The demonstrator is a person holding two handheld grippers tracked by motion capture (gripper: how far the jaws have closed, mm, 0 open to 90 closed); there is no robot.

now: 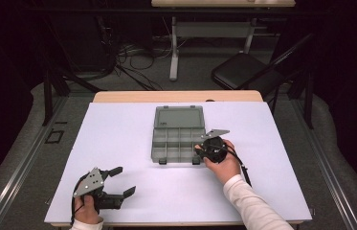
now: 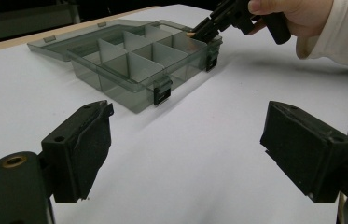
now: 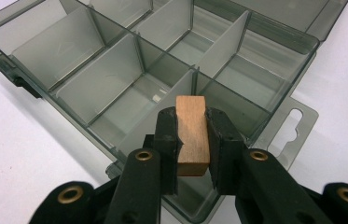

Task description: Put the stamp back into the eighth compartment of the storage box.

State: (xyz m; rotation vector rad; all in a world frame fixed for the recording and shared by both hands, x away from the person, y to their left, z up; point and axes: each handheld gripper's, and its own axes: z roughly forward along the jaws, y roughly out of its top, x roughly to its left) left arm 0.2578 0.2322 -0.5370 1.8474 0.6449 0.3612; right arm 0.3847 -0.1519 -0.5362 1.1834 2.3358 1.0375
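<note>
Right gripper clenched a small tan wooden block between its black jaws, over the near right corner of the open smoky-grey plastic compartment box. Its long axis ran along the jaws, pointing toward the box. Left gripper rested released near left.

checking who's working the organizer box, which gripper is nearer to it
Right. The right gripper sits at the organizer box's front right corner, clamping a wooden block over a compartment. The left gripper rests open on the table, well short of the box.
</note>
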